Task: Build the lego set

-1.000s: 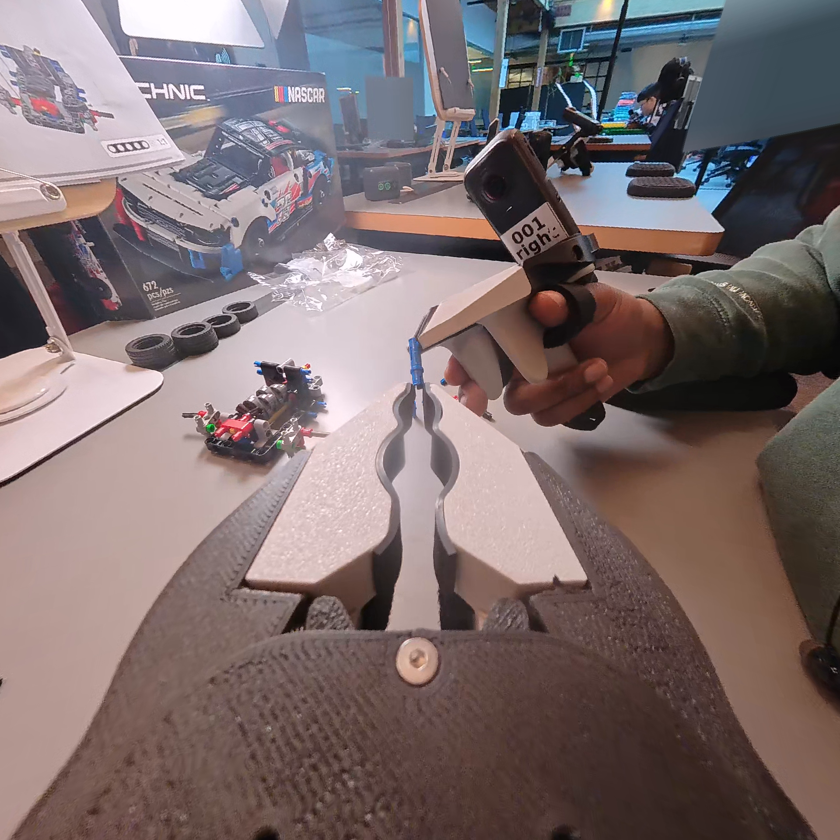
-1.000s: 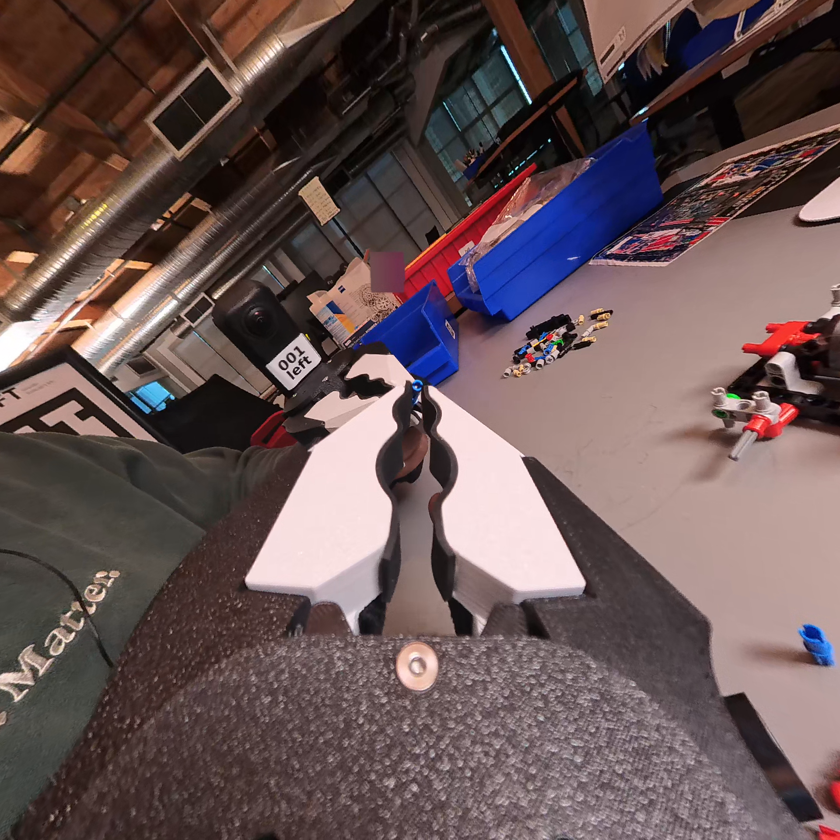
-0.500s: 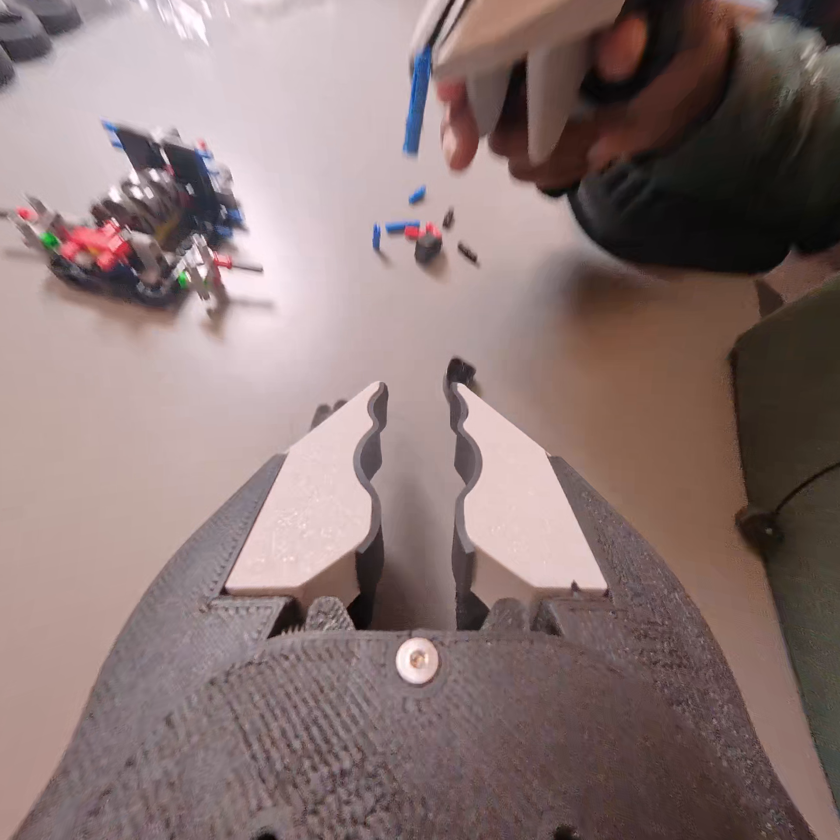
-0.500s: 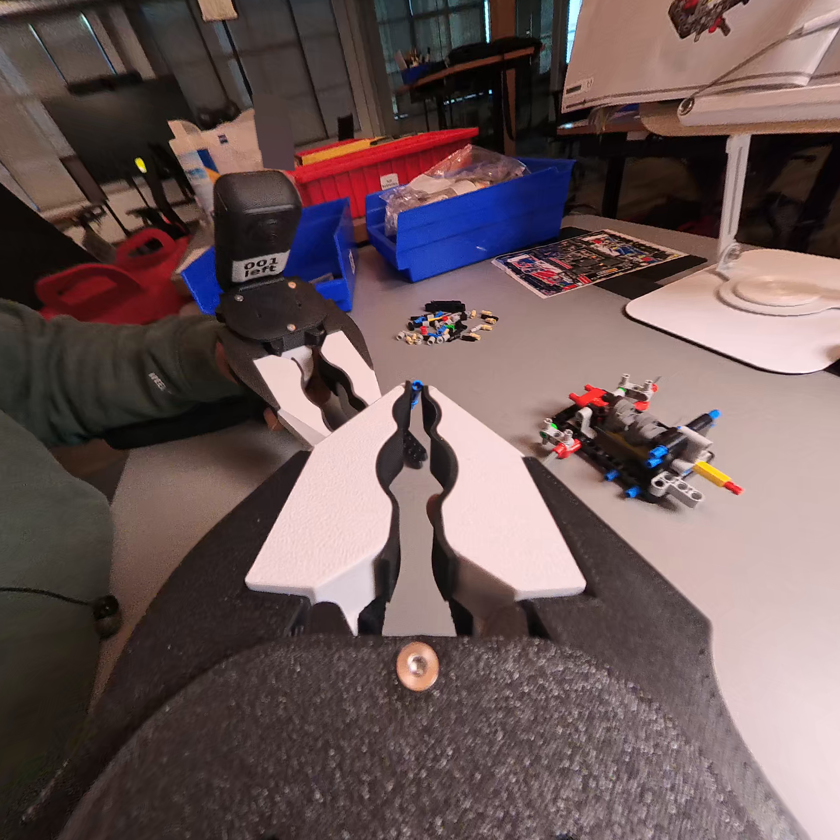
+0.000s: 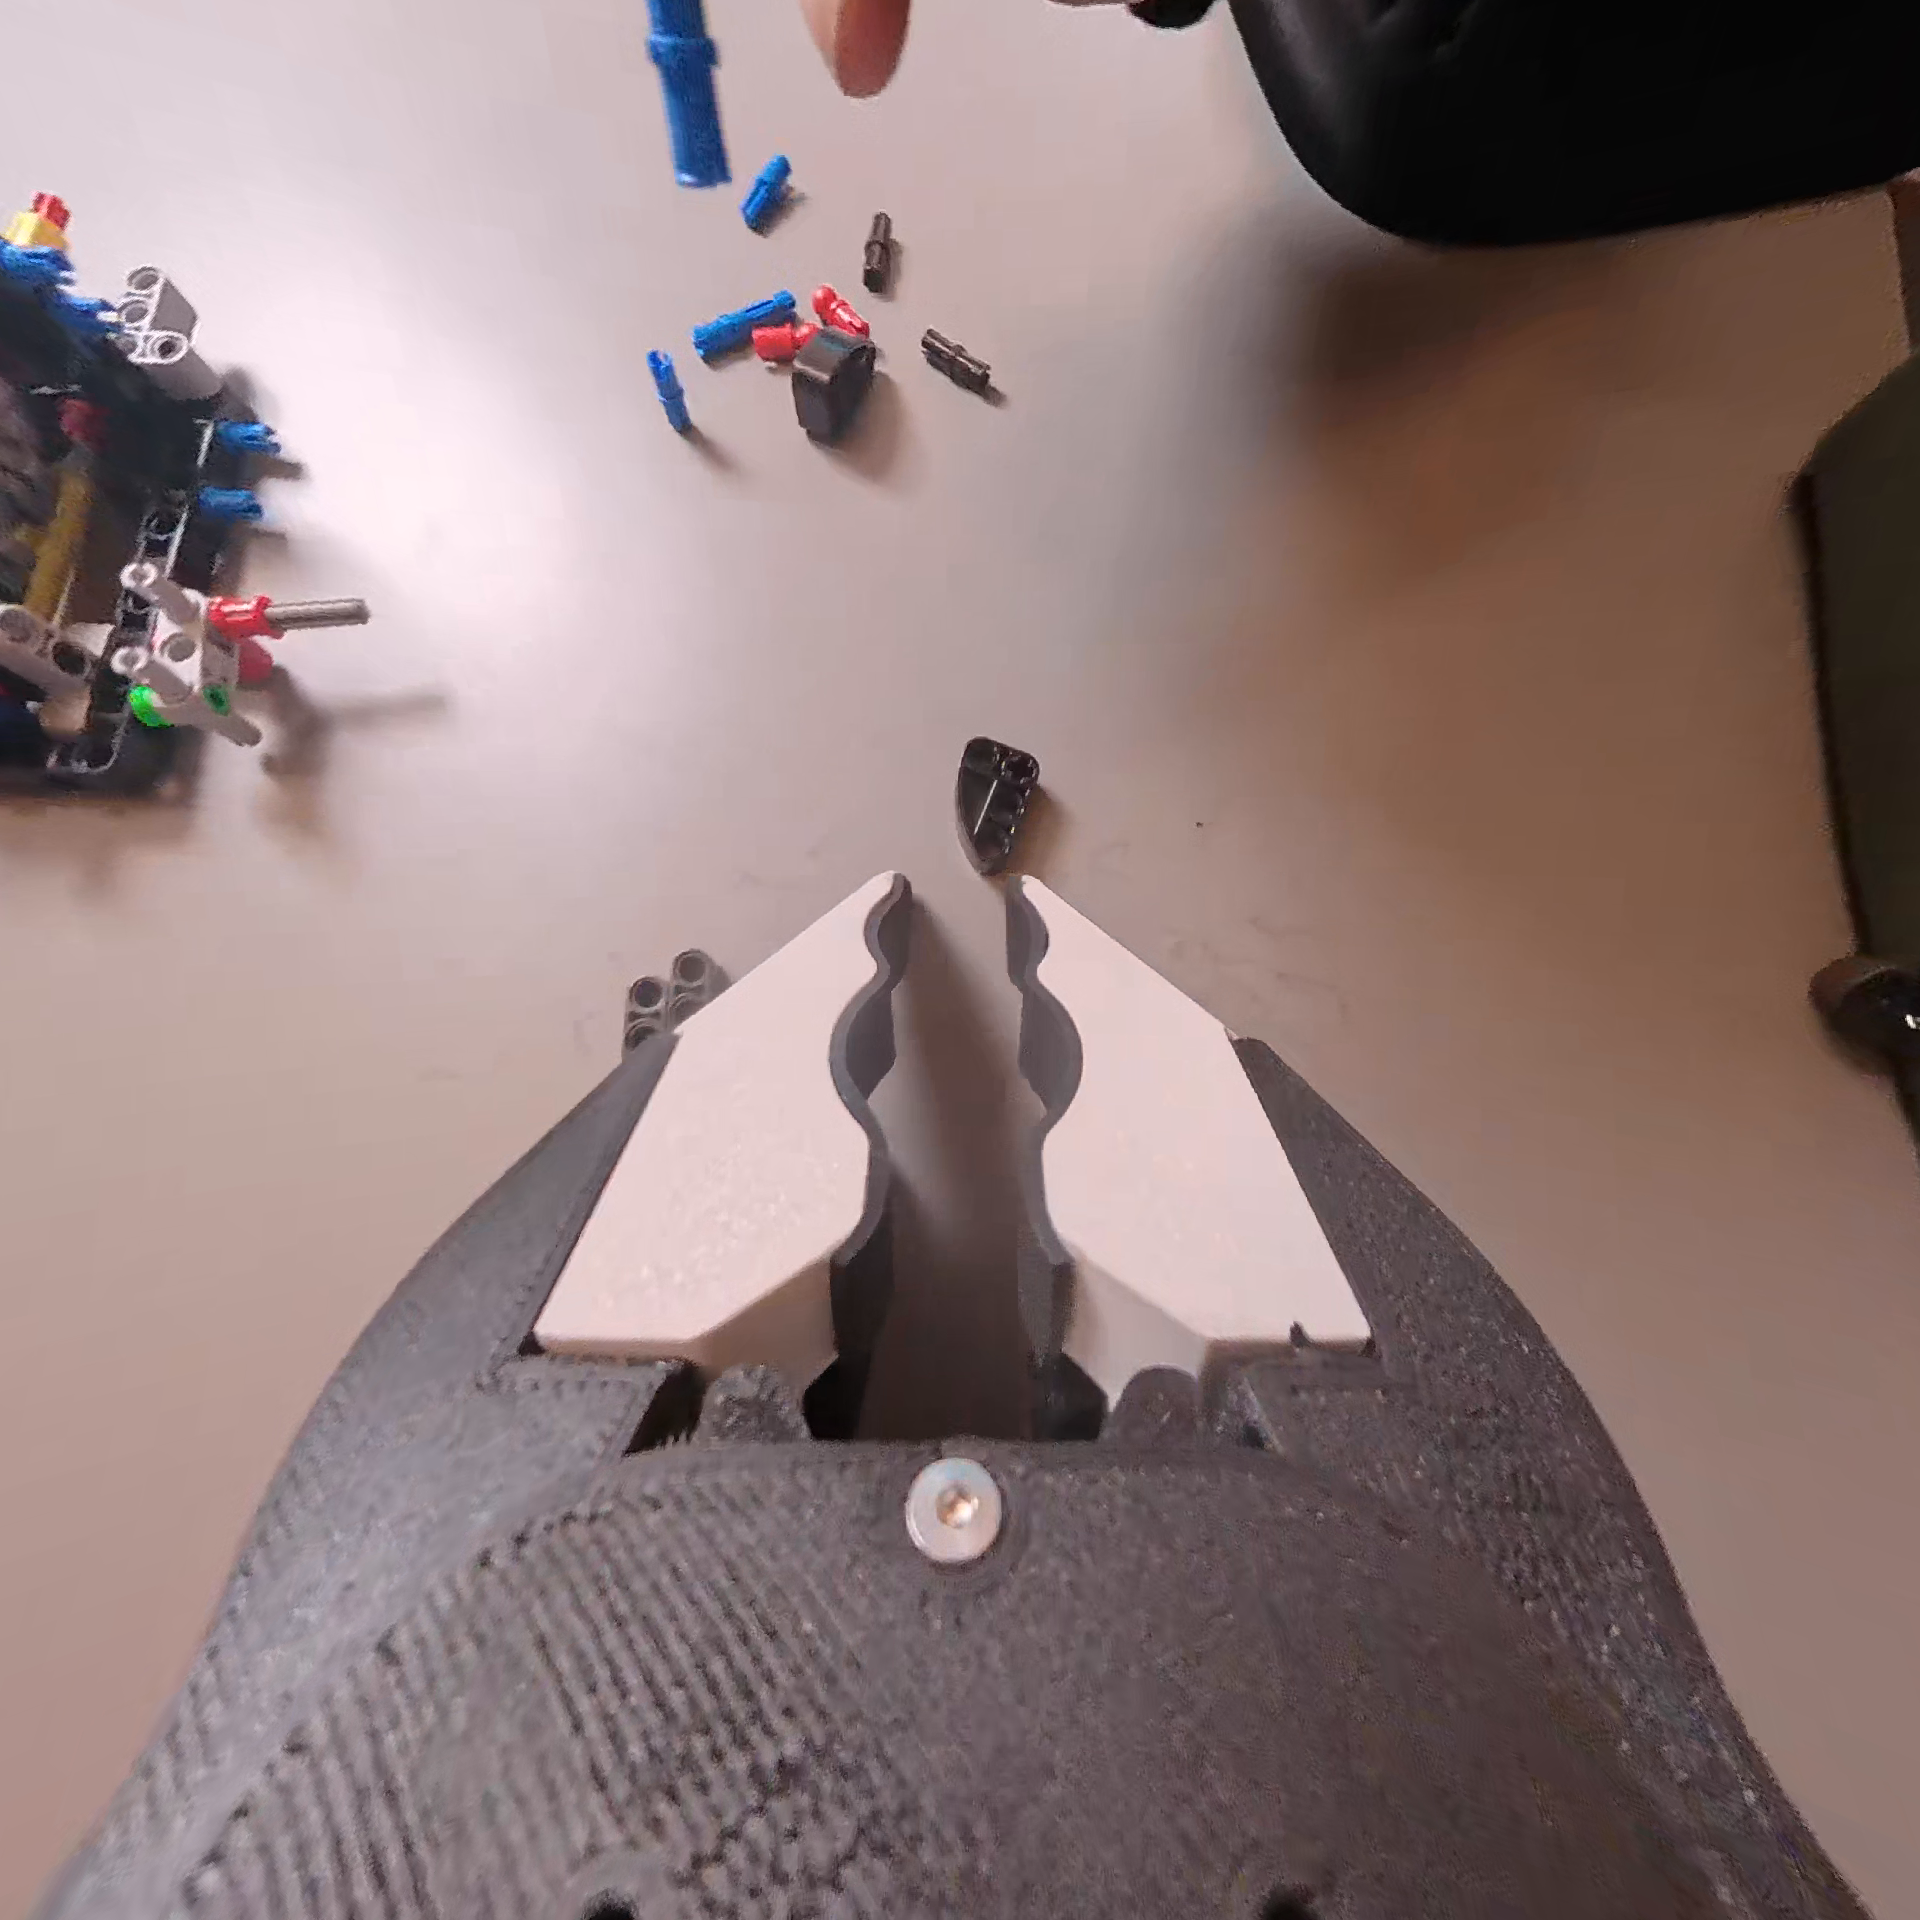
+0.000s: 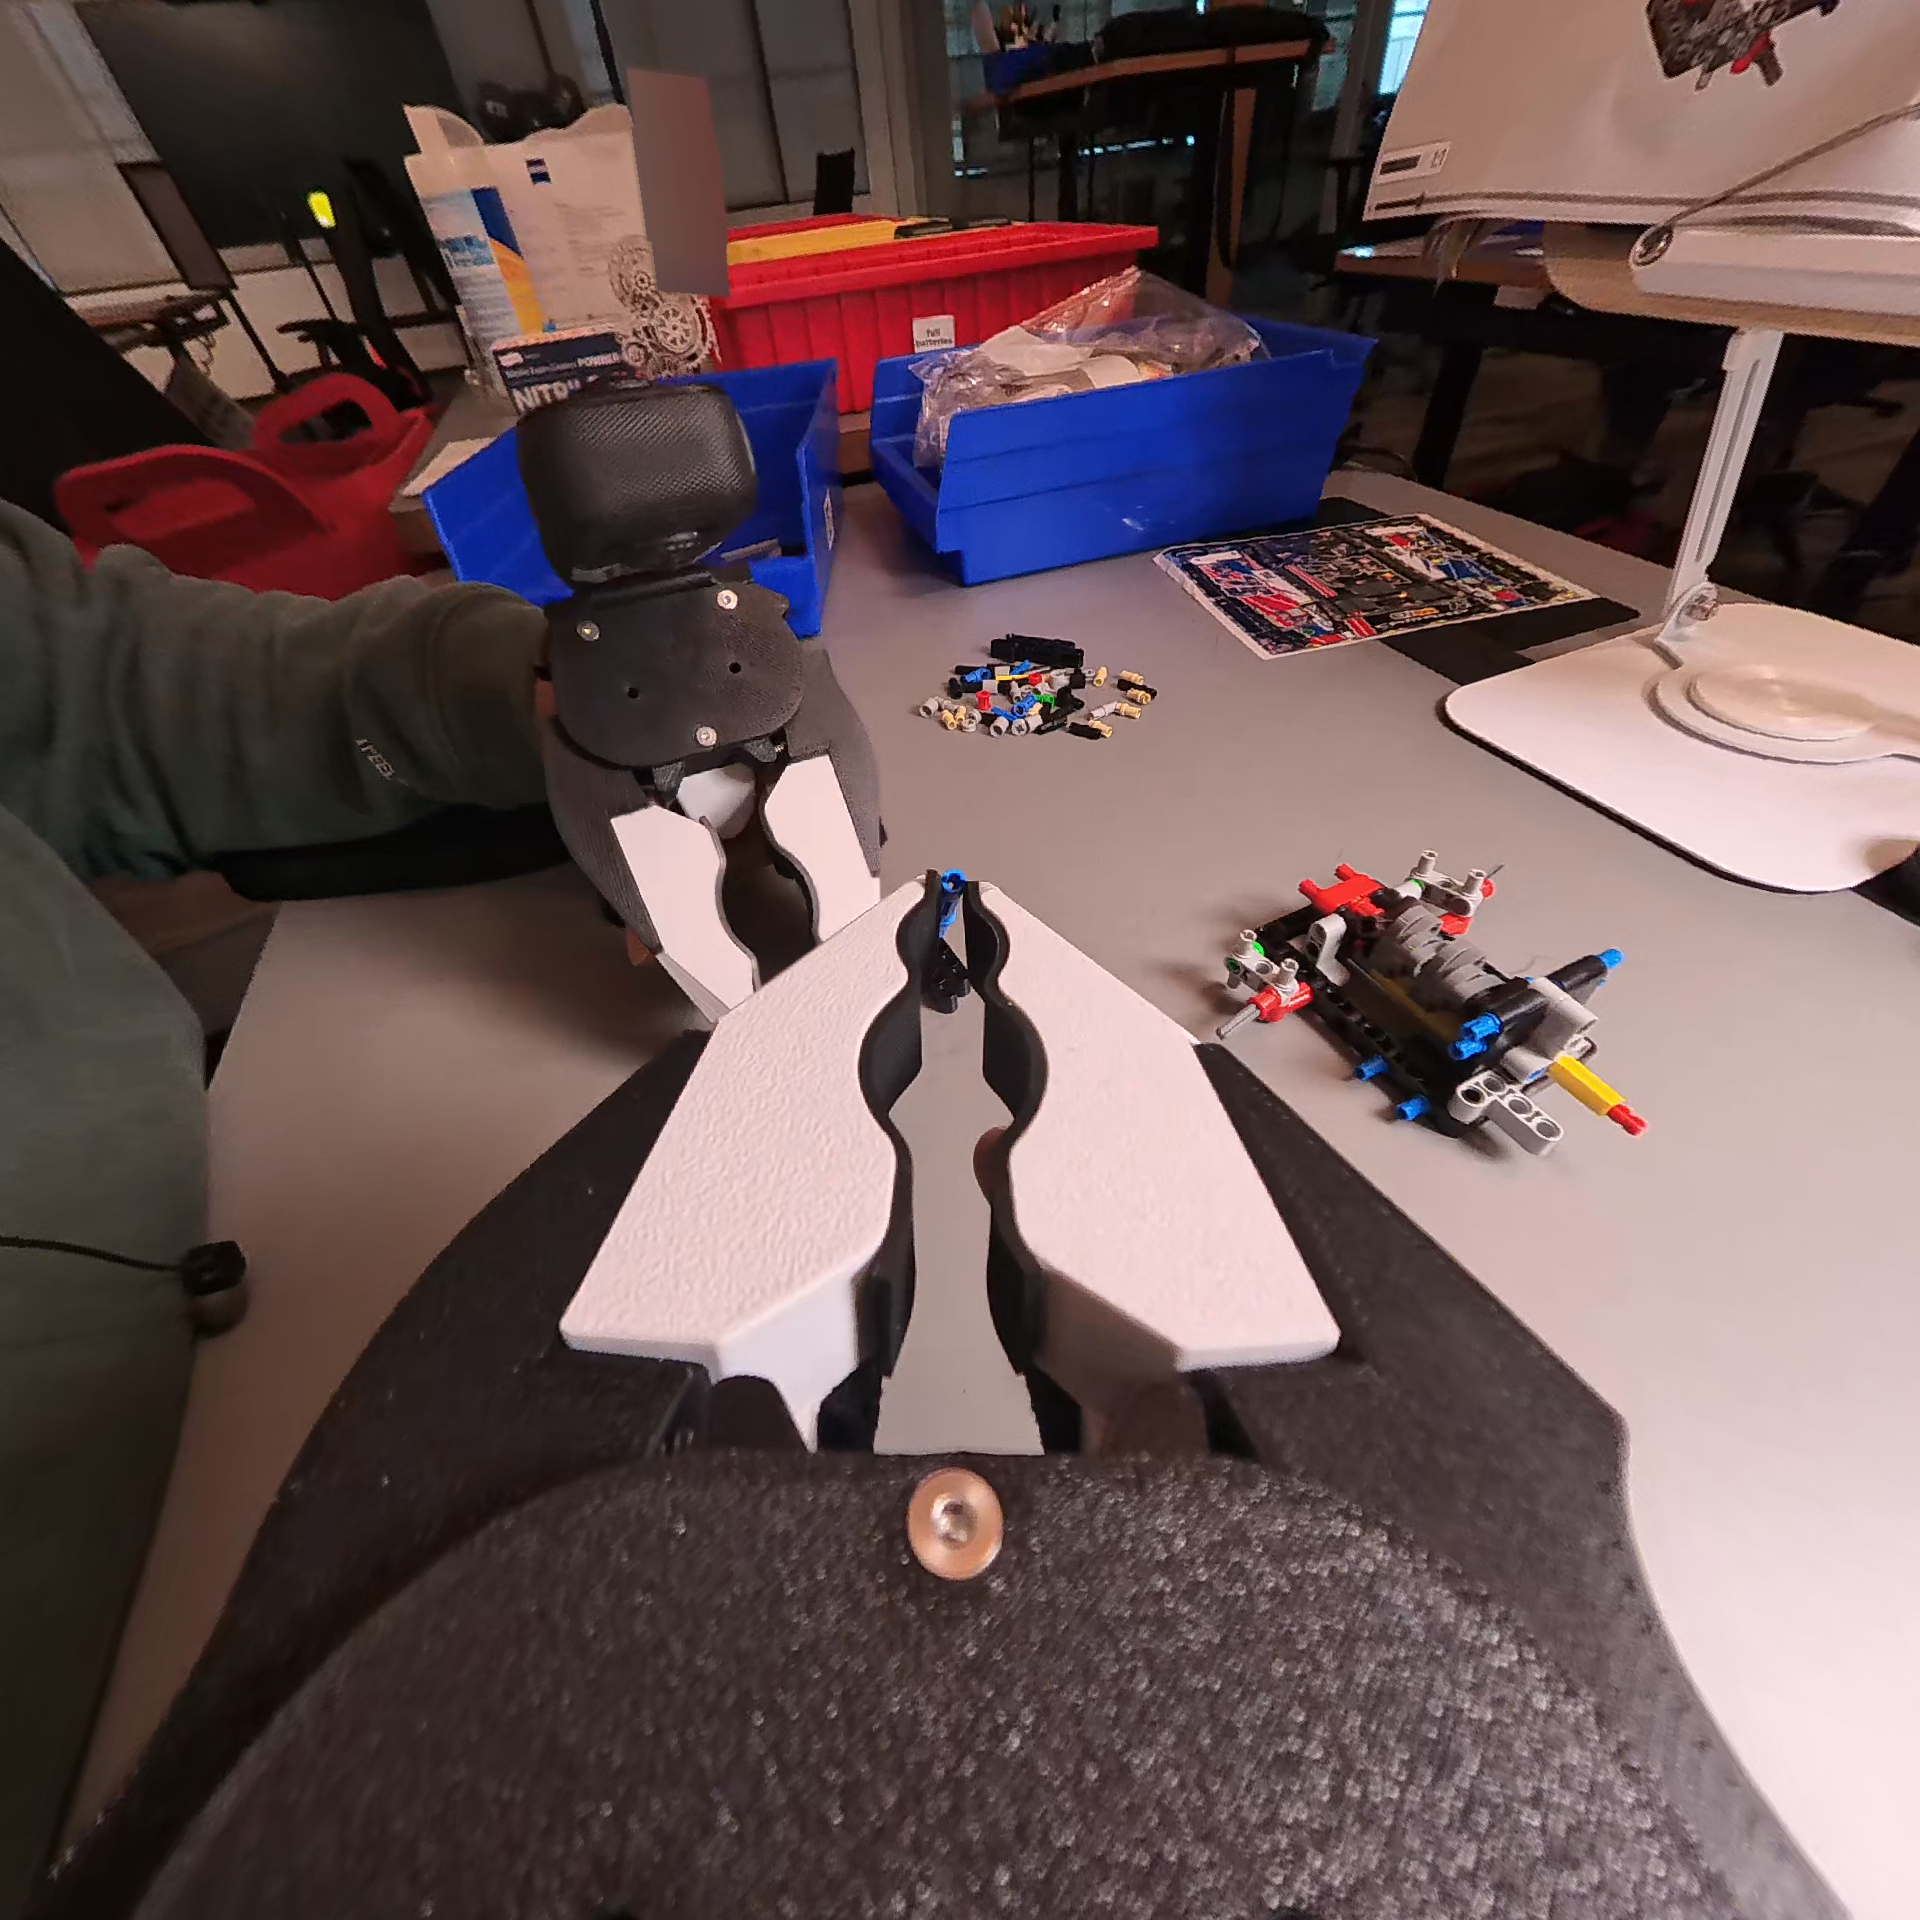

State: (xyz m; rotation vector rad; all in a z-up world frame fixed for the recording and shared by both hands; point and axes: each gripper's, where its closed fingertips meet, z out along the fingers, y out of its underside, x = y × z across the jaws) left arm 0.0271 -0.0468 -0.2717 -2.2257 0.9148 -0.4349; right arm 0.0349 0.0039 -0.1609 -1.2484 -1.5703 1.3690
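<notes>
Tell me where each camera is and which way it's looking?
Left wrist view: sits on the left gripper, looking steeply down at the grey table and a black piece; its own open fingers and a fingertip show.
Right wrist view: sits on the right gripper, looking across the table toward the blue bins; its fingers pinch a blue pin; a green sleeve shows.
Shared: the half-built car, the pin, the table.

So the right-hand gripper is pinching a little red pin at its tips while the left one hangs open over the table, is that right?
Not quite: the pin pinched in the right gripper is blue, not red, as the right wrist view shows. The rest holds: the left gripper hangs open over the table.
</notes>
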